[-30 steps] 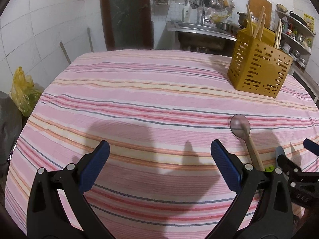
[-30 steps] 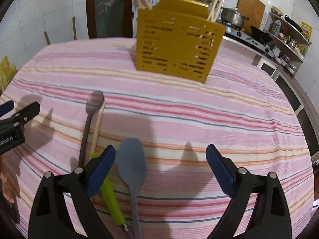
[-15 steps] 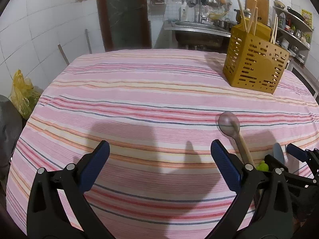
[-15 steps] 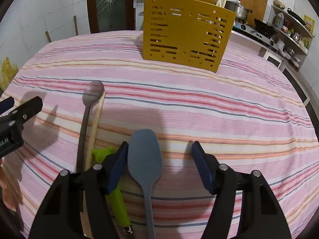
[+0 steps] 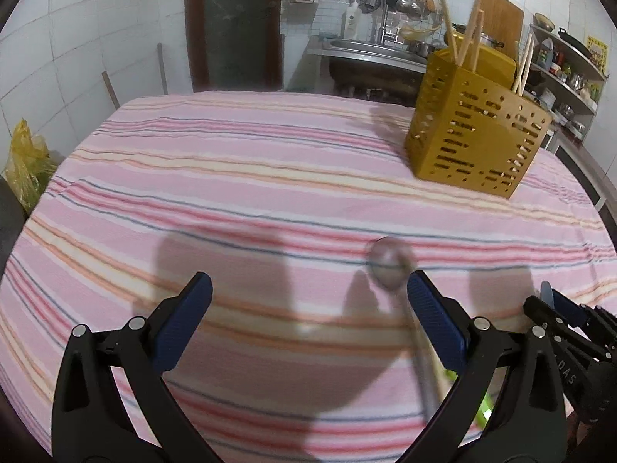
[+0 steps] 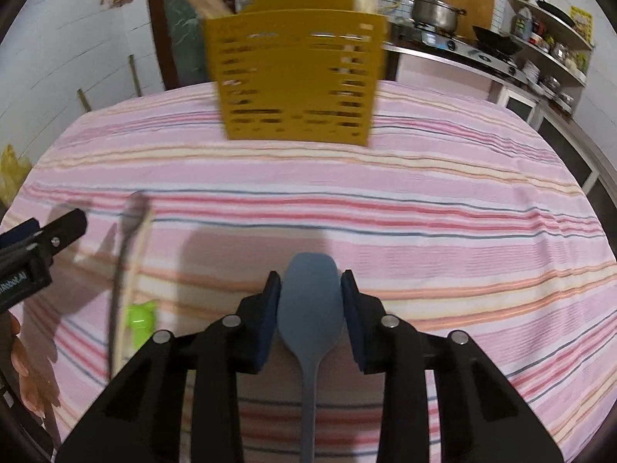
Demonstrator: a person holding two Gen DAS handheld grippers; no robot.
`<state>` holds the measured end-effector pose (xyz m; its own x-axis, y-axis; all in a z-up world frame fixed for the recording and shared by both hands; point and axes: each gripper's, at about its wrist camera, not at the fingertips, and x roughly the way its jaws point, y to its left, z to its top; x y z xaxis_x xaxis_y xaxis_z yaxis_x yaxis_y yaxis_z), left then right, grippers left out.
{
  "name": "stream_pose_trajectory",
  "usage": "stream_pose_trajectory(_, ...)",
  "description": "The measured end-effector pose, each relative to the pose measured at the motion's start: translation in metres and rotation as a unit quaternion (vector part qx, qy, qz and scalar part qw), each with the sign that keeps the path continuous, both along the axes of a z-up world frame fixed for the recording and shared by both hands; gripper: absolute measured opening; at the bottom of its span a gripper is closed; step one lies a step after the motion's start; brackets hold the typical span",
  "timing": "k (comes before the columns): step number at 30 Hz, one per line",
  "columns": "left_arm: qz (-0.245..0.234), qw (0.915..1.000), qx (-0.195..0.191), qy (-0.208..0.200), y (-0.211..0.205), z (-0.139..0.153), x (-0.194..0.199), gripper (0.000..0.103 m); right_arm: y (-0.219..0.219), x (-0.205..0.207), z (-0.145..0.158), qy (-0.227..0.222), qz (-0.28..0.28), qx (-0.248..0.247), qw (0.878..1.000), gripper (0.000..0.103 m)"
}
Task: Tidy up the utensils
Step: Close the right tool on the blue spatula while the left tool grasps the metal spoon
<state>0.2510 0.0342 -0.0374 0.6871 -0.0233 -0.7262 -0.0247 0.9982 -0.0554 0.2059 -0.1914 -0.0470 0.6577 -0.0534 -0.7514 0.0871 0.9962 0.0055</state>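
Two grippers work over the pink striped tablecloth [image 5: 270, 177]. Going left to right, the left gripper [image 5: 308, 316] stays spread wide and holds nothing, but it has slid rightward since a second ago, so the metal spoon [image 5: 389, 266] now lies just inside its right finger instead of beyond it. A wooden stick [image 6: 137, 266] and a green-handled tool [image 6: 140, 318] lie beside that spoon. The right gripper [image 6: 310, 305], open a second ago, has closed its blue pads on the grey spatula [image 6: 310, 308], pinching the blade on both sides. Straight ahead of it the yellow utensil caddy [image 6: 297, 81] stands upright with chopsticks [image 5: 462, 44] in it, near the table's far edge. Bare cloth stretches wide to the right of the spatula and between it and the caddy.
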Motion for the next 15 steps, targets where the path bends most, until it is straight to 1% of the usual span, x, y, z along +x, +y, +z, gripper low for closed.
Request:
stream_pose_trajectory(4,-0.011,0.9999,-0.002,0.008,-0.021,-0.006,0.013,0.098,-0.025,0.006,-0.002,-0.005,-0.013,-0.010,1.000,0.033)
stream_pose_trajectory(7,-0.014,0.9998,0.007,0.014,-0.034,-0.011,0.021,0.098,-0.039,0.008,-0.003,-0.010,-0.023,0.005,1.000,0.033)
stream_pose_trajectory(11,-0.017,0.9993,0.002,0.033,-0.042,-0.019,0.031,0.098,-0.040,0.009,-0.008,-0.015,-0.021,0.010,1.000,0.033)
stream_pose_trajectory(13,-0.016,0.9993,0.000,0.035,-0.042,-0.020,0.034,0.097,-0.040,0.010,-0.008,-0.017,-0.019,0.015,1.000,0.033)
stream_pose_trajectory(14,-0.015,0.9992,-0.004,0.036,-0.041,-0.021,0.035,0.096,-0.041,0.010,-0.008,-0.017,-0.019,0.018,1.000,0.033)
stream_pose_trajectory(15,-0.015,0.9991,-0.010,0.039,-0.040,-0.021,0.036,0.091,-0.042,0.010,-0.009,-0.017,-0.019,0.021,0.999,0.033)
